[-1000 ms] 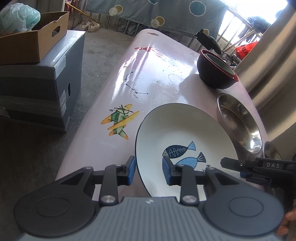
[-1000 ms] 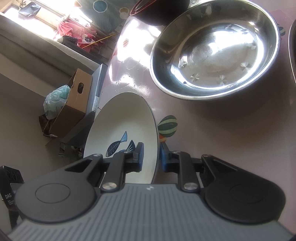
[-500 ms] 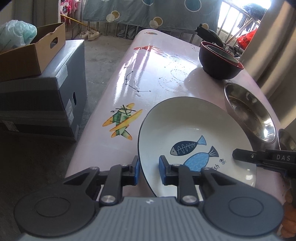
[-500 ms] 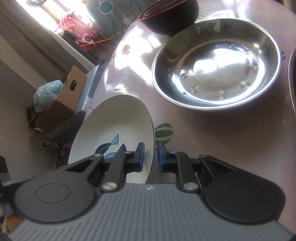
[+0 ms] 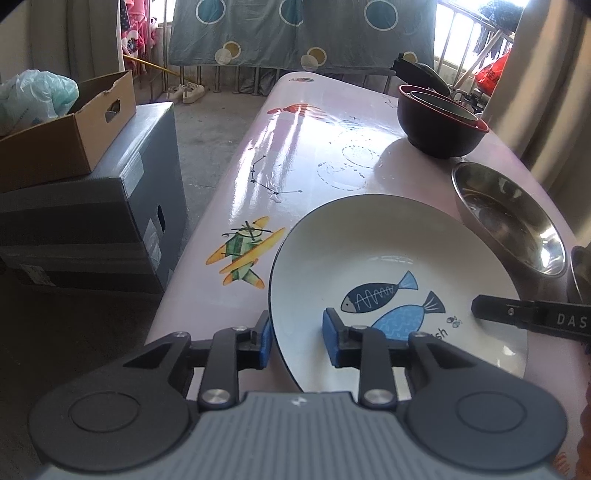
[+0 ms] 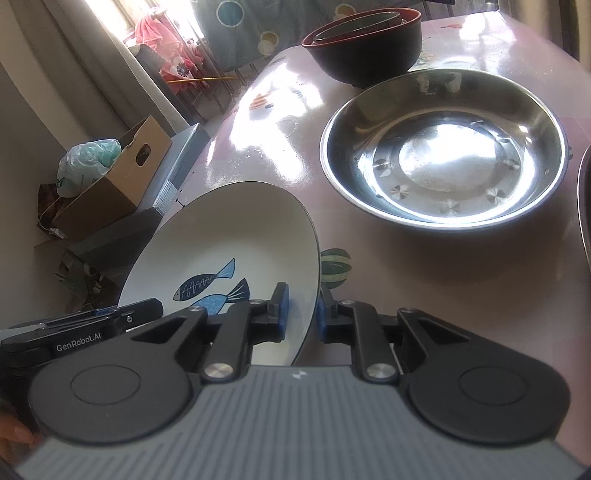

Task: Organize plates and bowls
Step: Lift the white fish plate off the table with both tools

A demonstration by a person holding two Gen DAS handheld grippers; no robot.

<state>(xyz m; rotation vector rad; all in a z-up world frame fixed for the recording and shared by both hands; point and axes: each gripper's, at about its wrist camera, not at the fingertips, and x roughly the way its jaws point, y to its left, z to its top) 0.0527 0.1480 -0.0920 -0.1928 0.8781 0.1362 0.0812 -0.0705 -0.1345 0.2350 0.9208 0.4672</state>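
Observation:
A white plate with two blue fish (image 5: 388,254) sits at the near end of the pink table (image 5: 314,147). My left gripper (image 5: 297,338) straddles its near left rim, jaws open with a gap to the rim. My right gripper (image 6: 302,310) is shut on the plate's (image 6: 236,236) right rim; it shows as a black arm in the left wrist view (image 5: 532,315). A steel plate (image 6: 443,147) lies right of the fish plate, also in the left wrist view (image 5: 509,218). Stacked dark bowls with a red rim (image 5: 439,125) stand at the back, also in the right wrist view (image 6: 364,40).
A cardboard box (image 5: 70,133) with a plastic bag sits on a grey box (image 5: 92,206) left of the table. Another steel rim (image 6: 585,206) is at the far right. Curtains and a hanging cloth (image 5: 295,29) close the back.
My left gripper closed toward the plate's rim, then opened wider. My right gripper stayed shut on the right rim. The plate shifted a little and both views rose and levelled.

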